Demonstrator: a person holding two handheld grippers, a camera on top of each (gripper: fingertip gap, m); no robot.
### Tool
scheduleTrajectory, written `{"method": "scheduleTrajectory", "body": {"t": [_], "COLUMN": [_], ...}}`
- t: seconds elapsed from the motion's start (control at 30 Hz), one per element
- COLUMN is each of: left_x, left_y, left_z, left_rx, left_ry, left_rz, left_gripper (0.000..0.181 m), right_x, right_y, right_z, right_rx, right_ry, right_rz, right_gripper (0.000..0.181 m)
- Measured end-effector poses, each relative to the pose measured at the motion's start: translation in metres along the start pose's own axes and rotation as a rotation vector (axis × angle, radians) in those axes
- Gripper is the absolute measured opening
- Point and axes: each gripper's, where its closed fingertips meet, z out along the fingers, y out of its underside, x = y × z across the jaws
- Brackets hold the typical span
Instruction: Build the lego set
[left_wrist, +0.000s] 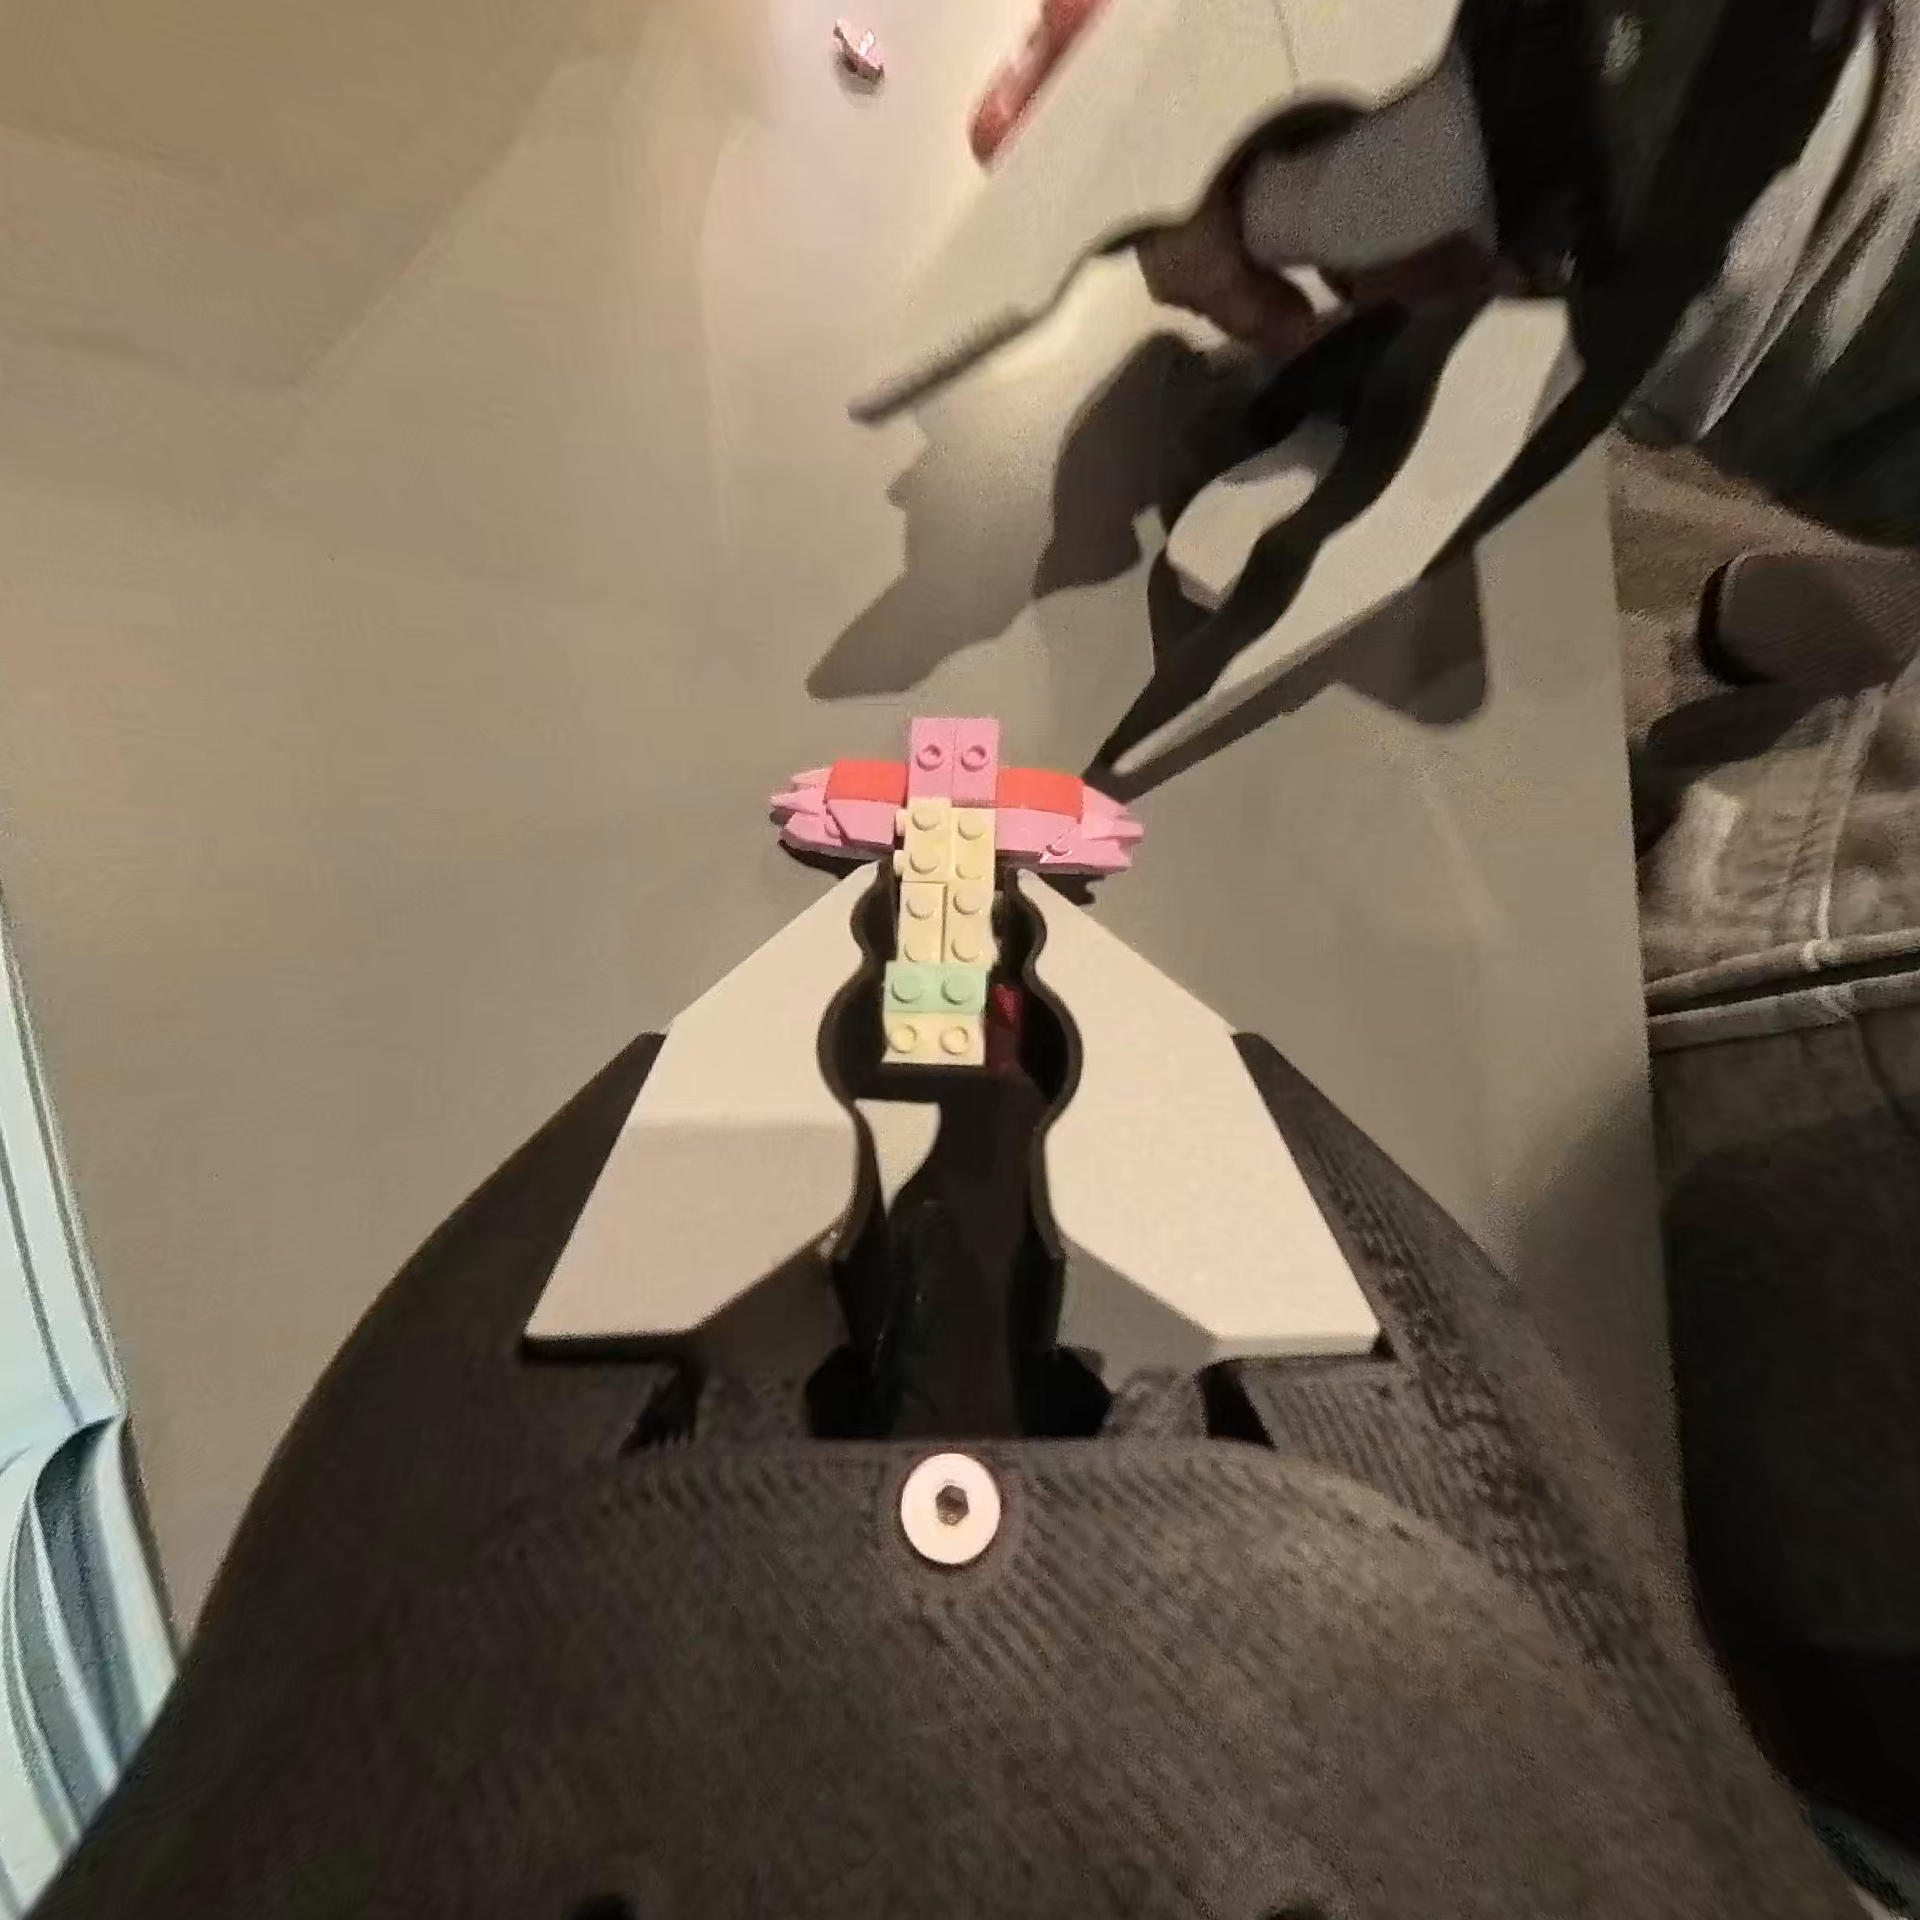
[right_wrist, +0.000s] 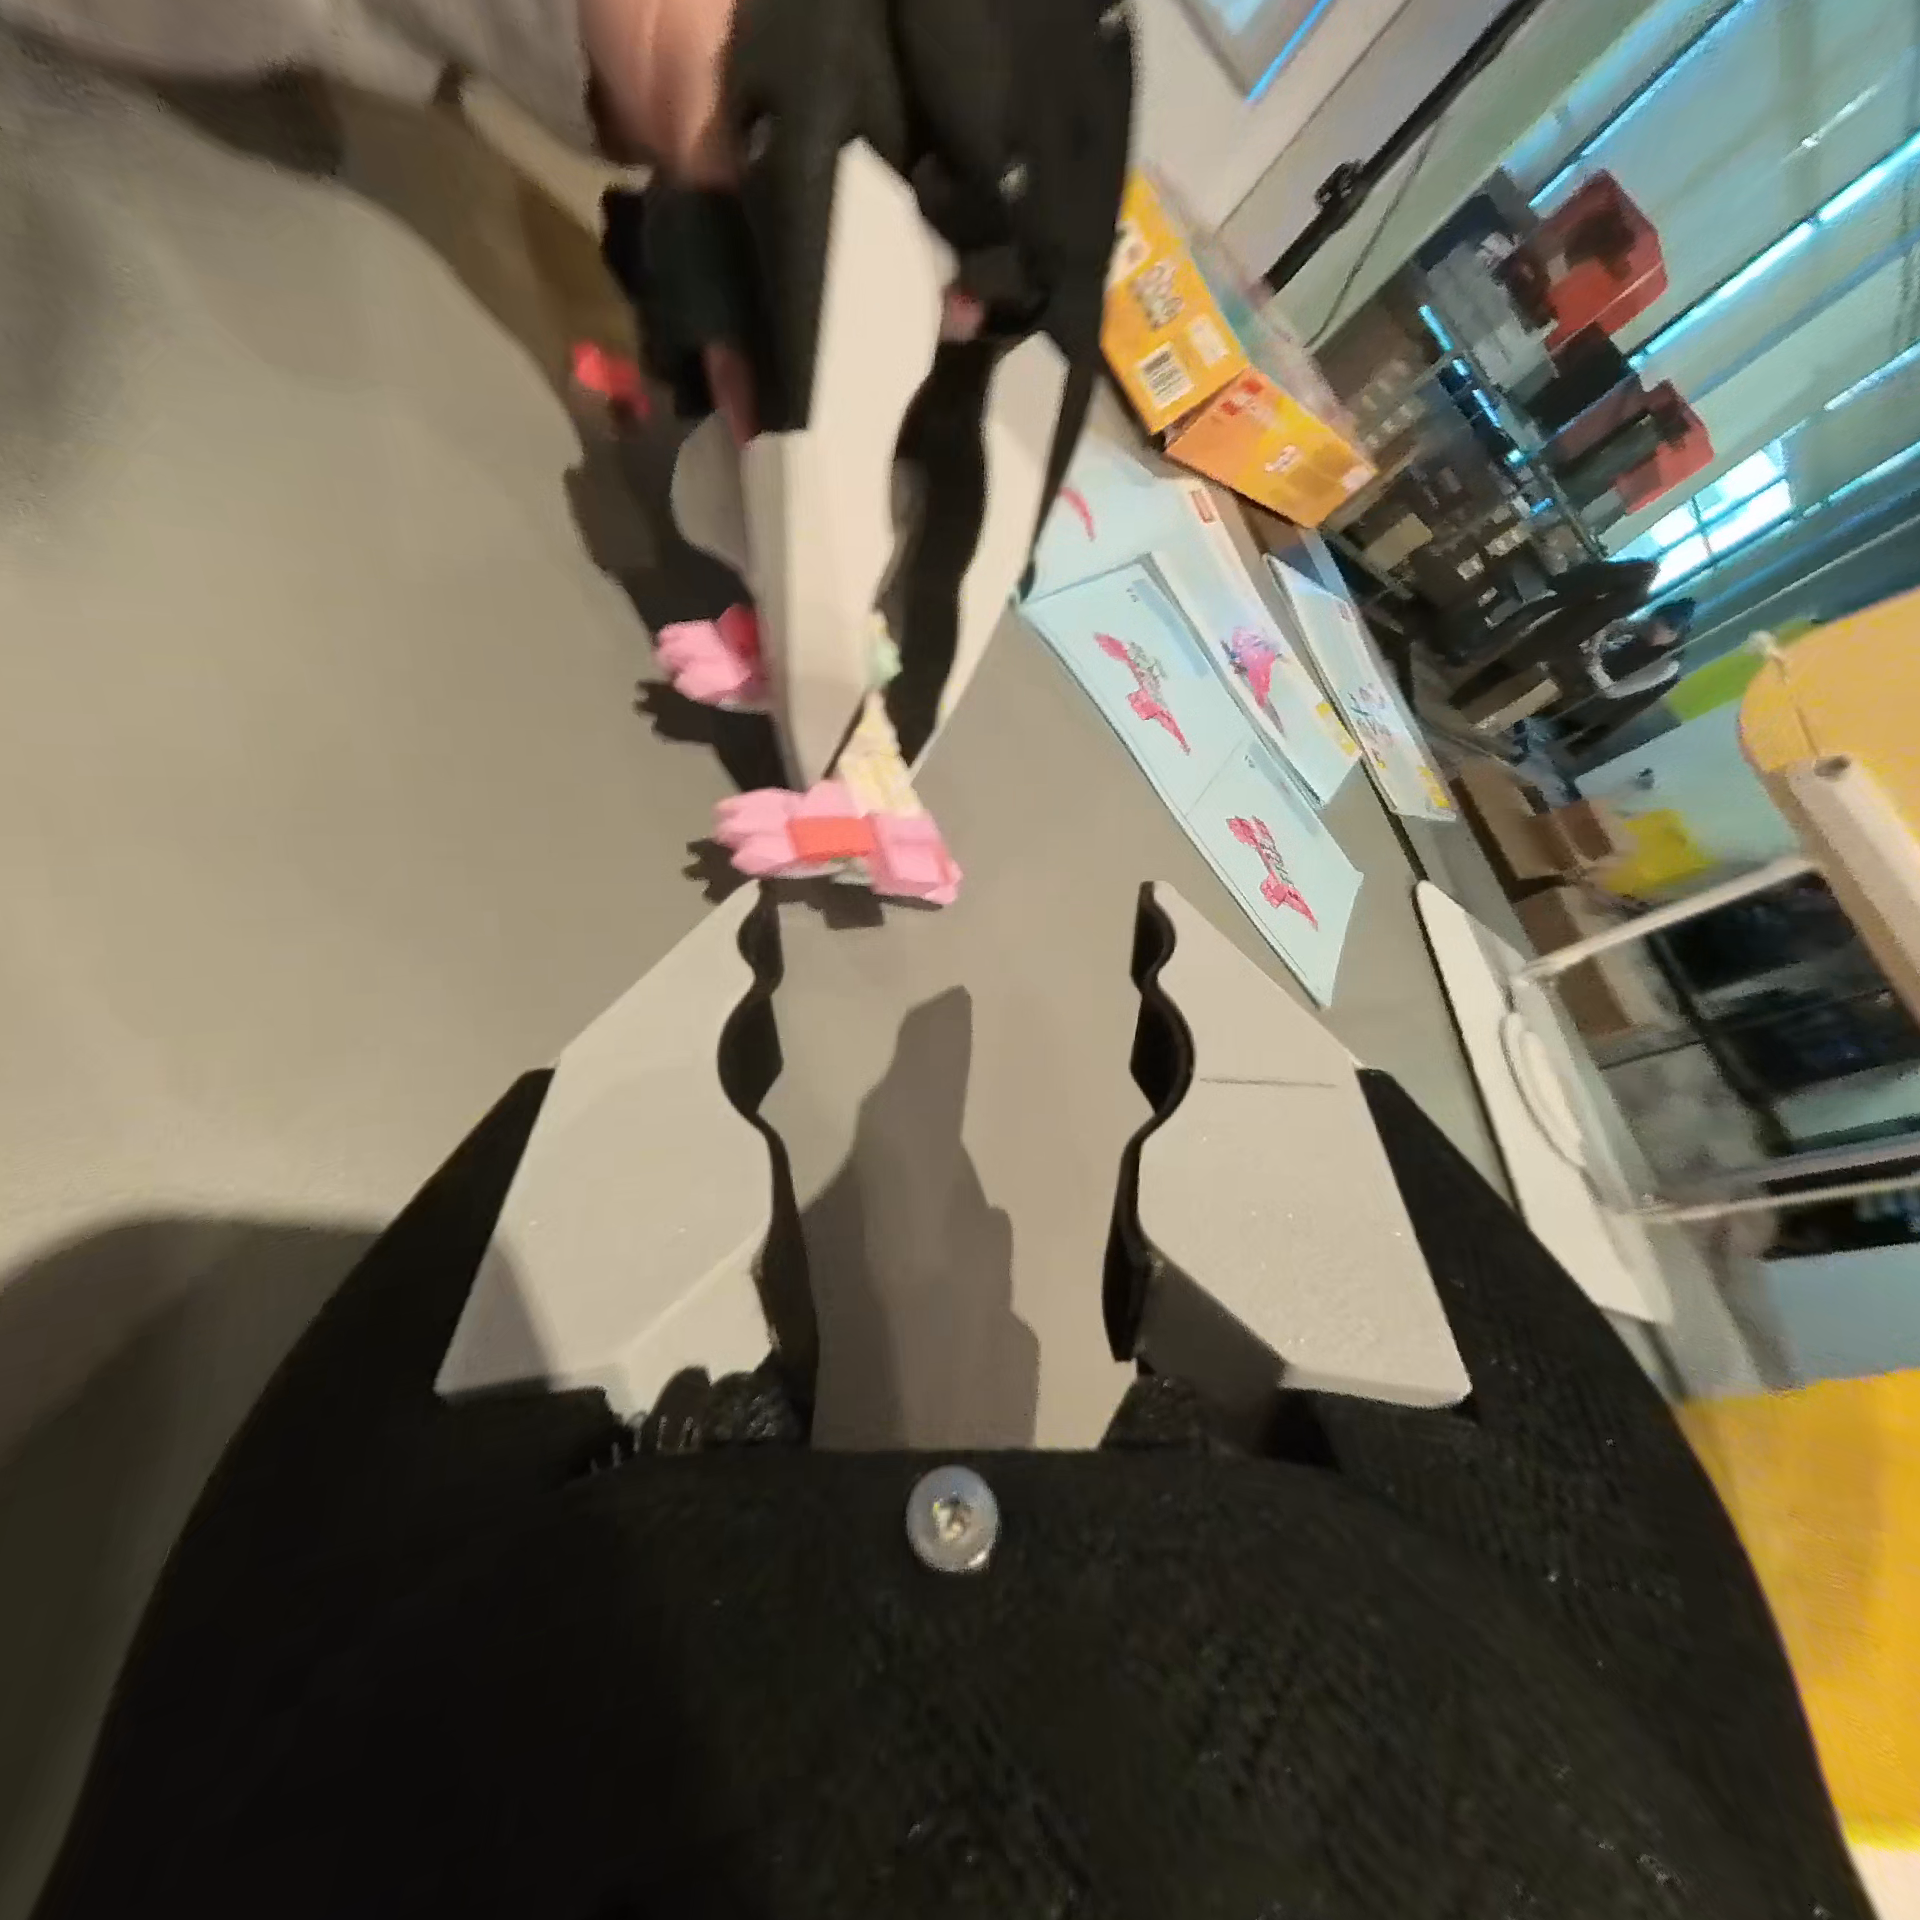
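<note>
Jaws, left: closed onto the lego model (left_wrist: 940, 914), pinching its cream and green stem between the wavy inner edges of the left gripper (left_wrist: 943, 883).
Jaws, right: standing wide apart with nothing between them; the right gripper (right_wrist: 951, 904) has only bare table (right_wrist: 312, 623) showing through its gap.
Model: pink and red spiky wing piece crosses the stem just past the left fingertips; studs face the left wrist camera.
Model relative to right jaws: just ahead of the left-hand fingertip, slightly off the centre line of the gap.
Loose parts: a pink and red clump (right_wrist: 717, 655) lies on the table beyond the model, and a small pale piece (left_wrist: 857, 47) lies far ahead of the left jaws.
Further out: instruction sheets (right_wrist: 1195, 707) and an orange box (right_wrist: 1226, 416) lie to the right of the right jaws.
Step in hand: judged as mid-assembly, the left gripper steadying the sub-build while the empty right one is free to fetch or press.
Next move calls for: the right jaws probably need to line up on a piece and close squarely, while the left grip stays firm so the stem does not twist.
</note>
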Motion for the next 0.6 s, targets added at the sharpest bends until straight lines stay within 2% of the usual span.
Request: {"method": "scheduleTrajectory", "body": {"t": [0.23,0.4,0.53,0.6], "left_x": [0.005,0.008,0.011,0.019], "left_y": [0.005,0.004,0.001,-0.008], "left_z": [0.012,0.014,0.015,0.007], "left_rx": [-0.077,-0.063,-0.028,0.067], "left_ry": [-0.08,-0.085,-0.098,-0.091], "left_rz": [0.146,0.123,0.111,0.119], "left_gripper": [0.019,0.02,0.042,0.064], "right_x": [0.036,0.051,0.061,0.064], "right_y": [-0.015,-0.016,-0.013,-0.01], "right_z": [-0.018,-0.025,-0.031,-0.031], "right_rx": [0.186,0.237,0.251,0.255], "right_ry": [0.099,0.195,0.263,0.276], "right_rz": [0.249,0.267,0.281,0.301], "right_gripper": [0.064,0.064,0.064,0.064]}}
